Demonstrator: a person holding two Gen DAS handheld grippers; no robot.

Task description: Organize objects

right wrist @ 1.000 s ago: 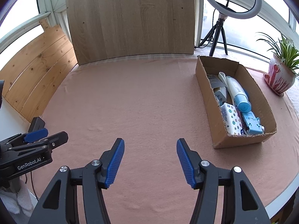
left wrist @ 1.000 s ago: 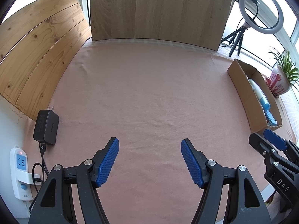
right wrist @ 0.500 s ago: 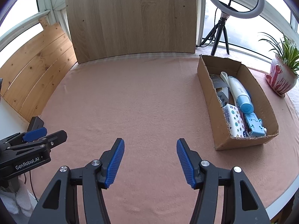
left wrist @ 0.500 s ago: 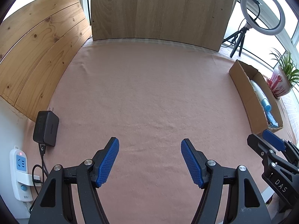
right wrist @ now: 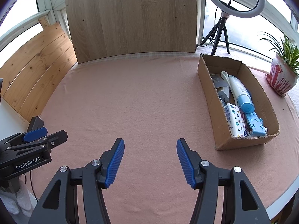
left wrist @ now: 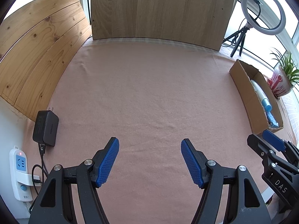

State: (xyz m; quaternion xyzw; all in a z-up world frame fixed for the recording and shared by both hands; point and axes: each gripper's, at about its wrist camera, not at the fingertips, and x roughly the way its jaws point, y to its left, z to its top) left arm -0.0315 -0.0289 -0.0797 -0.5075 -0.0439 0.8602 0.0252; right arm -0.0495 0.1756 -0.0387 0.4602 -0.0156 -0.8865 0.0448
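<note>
A cardboard box (right wrist: 213, 100) stands at the right of the pink tablecloth (right wrist: 140, 102). Inside lie a white tube with a blue cap (right wrist: 242, 95), a patterned tissue pack (right wrist: 234, 118), a light blue toy (right wrist: 255, 124) and grey items (right wrist: 222, 91). My right gripper (right wrist: 150, 144) hovers open over the cloth, left of the box, holding nothing. My left gripper (left wrist: 149, 144) also stands open over bare cloth. The left wrist view shows the box (left wrist: 246, 93) at far right and the right gripper's finger (left wrist: 272, 141) low at the right edge. The left gripper's body (right wrist: 31, 143) shows at the left edge.
A black power adapter (left wrist: 45, 128) and a white power strip (left wrist: 19, 169) sit at the left edge. Wooden boards (left wrist: 160, 11) wall the back and left. A ring light on a tripod (right wrist: 224, 9) and a potted plant (right wrist: 282, 74) stand behind the box.
Both views have shifted slightly; the box sits a little farther right in each. Both grippers stay open and empty.
</note>
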